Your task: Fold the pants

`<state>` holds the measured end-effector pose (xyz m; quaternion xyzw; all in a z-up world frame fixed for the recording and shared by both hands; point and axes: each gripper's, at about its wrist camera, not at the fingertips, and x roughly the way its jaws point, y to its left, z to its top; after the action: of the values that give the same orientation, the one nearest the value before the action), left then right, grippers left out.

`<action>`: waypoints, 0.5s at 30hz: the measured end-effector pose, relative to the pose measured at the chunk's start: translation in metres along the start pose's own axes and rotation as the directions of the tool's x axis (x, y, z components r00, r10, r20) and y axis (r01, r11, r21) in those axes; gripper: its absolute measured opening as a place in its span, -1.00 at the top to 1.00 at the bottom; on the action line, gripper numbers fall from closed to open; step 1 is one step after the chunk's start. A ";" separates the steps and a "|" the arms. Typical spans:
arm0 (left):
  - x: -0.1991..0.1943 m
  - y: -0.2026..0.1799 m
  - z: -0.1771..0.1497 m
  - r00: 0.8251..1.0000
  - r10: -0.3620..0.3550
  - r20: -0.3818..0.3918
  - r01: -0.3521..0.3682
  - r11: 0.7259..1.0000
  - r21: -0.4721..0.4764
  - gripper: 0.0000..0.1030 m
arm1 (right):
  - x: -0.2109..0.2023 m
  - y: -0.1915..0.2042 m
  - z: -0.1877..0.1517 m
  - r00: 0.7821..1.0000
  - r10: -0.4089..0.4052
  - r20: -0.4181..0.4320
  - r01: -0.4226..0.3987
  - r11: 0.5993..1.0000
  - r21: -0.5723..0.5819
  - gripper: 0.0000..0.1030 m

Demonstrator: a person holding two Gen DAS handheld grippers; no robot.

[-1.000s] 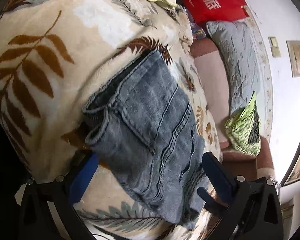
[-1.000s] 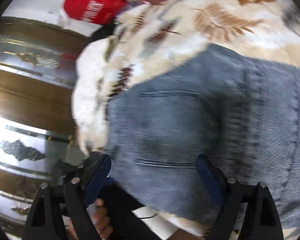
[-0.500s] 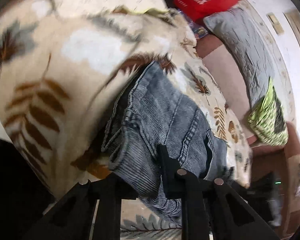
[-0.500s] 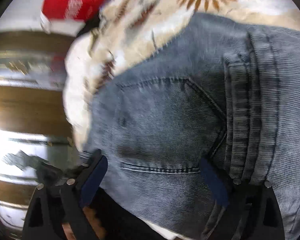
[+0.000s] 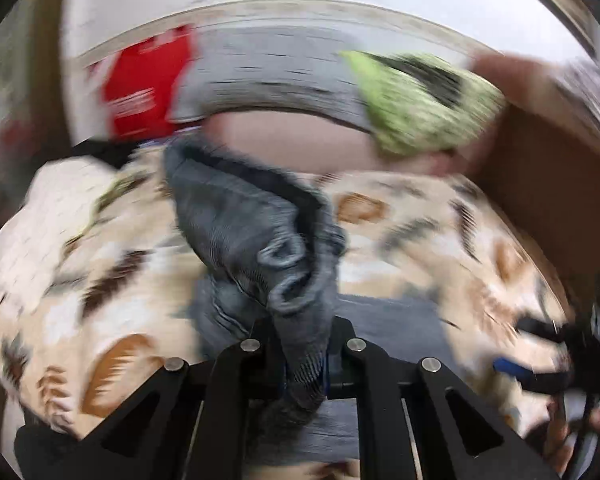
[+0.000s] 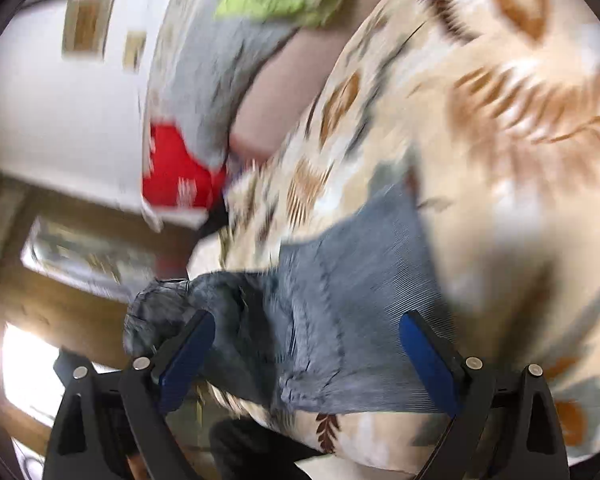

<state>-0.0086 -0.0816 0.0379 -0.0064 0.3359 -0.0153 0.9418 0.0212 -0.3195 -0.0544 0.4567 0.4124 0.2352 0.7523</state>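
Leaf-print blanket (image 5: 400, 240), grey pillow (image 5: 268, 76), red bag (image 5: 140, 92), green cloth (image 5: 416, 108)

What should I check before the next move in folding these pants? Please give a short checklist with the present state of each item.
1. Left gripper has hold of the pants: ok, a bunch of denim is pinched between its jaws, which are closing.
2. Right gripper is free to take a second grip: ok, jaws wide apart, pads not pressing the denim.
3. Denim lies between the right fingers: ok in the right wrist view.
4. Lifted part hangs without twist: cannot tell, the pictures are blurred.
5. Blanket stays out of the left grip: ok, only denim shows in the jaws.
6. Flat place on the blanket for the fold: cannot tell.
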 end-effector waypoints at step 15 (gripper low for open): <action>0.015 -0.055 -0.046 0.949 -0.251 -0.190 0.284 0.943 0.172 -0.43 | -0.028 -0.038 0.013 0.997 0.014 0.070 -0.021 0.995 0.102 -0.85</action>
<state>-0.0274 -0.1375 -0.0065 0.0424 0.4057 -0.1769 0.8957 0.0158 -0.3641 -0.0731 0.5062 0.3936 0.2042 0.7397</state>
